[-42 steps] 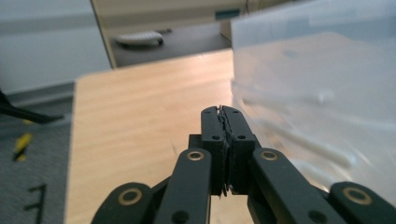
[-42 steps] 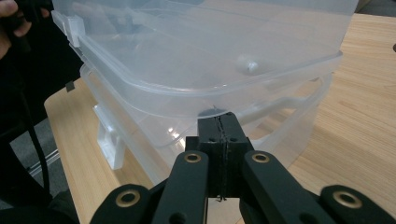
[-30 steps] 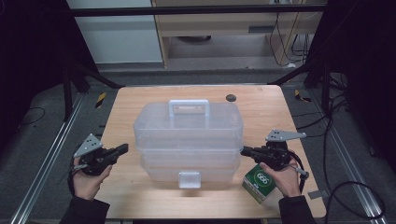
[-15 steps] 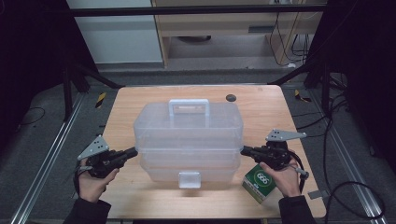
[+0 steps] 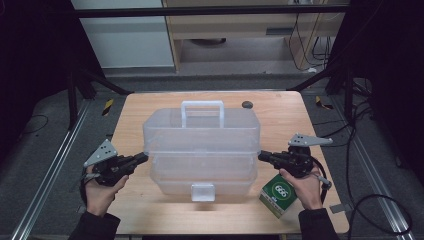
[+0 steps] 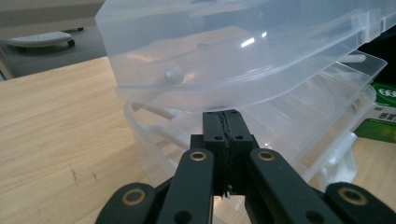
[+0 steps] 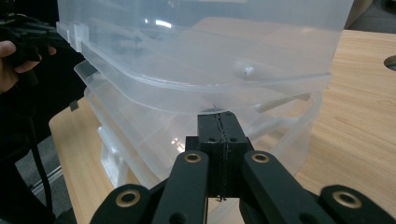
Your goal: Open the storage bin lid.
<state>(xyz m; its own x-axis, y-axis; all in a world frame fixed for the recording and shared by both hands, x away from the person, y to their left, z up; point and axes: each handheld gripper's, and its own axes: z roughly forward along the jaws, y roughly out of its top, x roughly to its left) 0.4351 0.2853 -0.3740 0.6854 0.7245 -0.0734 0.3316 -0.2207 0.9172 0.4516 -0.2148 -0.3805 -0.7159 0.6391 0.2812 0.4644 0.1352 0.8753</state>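
High view: a clear plastic box (image 5: 201, 150) with a white carry handle (image 5: 202, 108) is sitting in the middle of the wooden worktop (image 5: 280, 112), its tiers standing slightly spread and a small white latch (image 5: 202, 192) facing the person. The left claw (image 5: 142, 158) is pointing at the box's left end, with its tips right at the seam under the top tier, and the right claw (image 5: 262, 155) is doing the same at the right end. A hand is gripping each tool from below. A green and white carton (image 5: 278, 193) is lying on the worktop just beside the box's near right corner, partly under the right hand (image 5: 305, 186). A small dark round thing (image 5: 246, 104) is resting near the far edge, behind the box.

Left gripper view is showing the left claw (image 6: 225, 119) with its jaws pressed together, nothing between them, their tips sitting just under the overhanging rim of the top tier (image 6: 243, 46). Right gripper view is showing the right claw (image 7: 219, 119) likewise pressed together and empty, tucked under the same tier's rim at the other end. Whether either claw is actually touching the plastic, I cannot tell.
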